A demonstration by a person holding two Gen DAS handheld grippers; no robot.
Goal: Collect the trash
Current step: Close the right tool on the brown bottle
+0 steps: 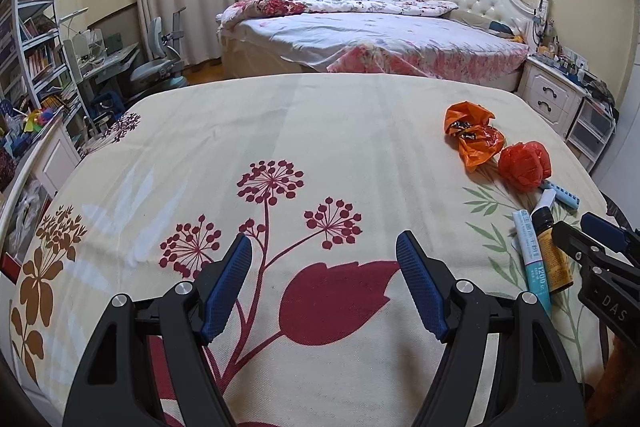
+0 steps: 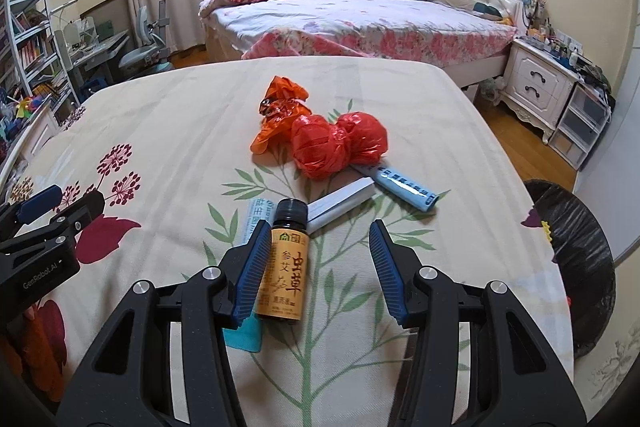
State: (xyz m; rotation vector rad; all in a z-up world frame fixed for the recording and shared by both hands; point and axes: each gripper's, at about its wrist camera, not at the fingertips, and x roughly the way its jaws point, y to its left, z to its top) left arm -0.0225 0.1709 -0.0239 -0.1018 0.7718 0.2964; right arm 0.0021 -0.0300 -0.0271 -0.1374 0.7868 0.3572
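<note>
Approach phase of trash collection. Left wrist view: the left gripper (image 1: 324, 259) hovered with its blue-padded fingers (image 1: 420, 287) spread wide and empty over bare cream floral tablecloth (image 1: 320, 131); the litter lay well off to its right, namely a crumpled orange foil wrapper (image 1: 472, 133), a balled red plastic bag (image 1: 525, 166), a pale blue tube (image 1: 532, 259) and a small brown glass bottle with an orange label (image 1: 554, 257). Right wrist view: the right gripper (image 2: 316, 259) stood with fingers apart, the brown bottle (image 2: 285, 263) lying between them beside the left pad, apparently not pinched. A black-lined waste bin (image 2: 576, 251) stood past the table's right edge. Judged next: the fingers would need to close squarely across the round bottle without rolling it, then carry it to the bin.
</note>
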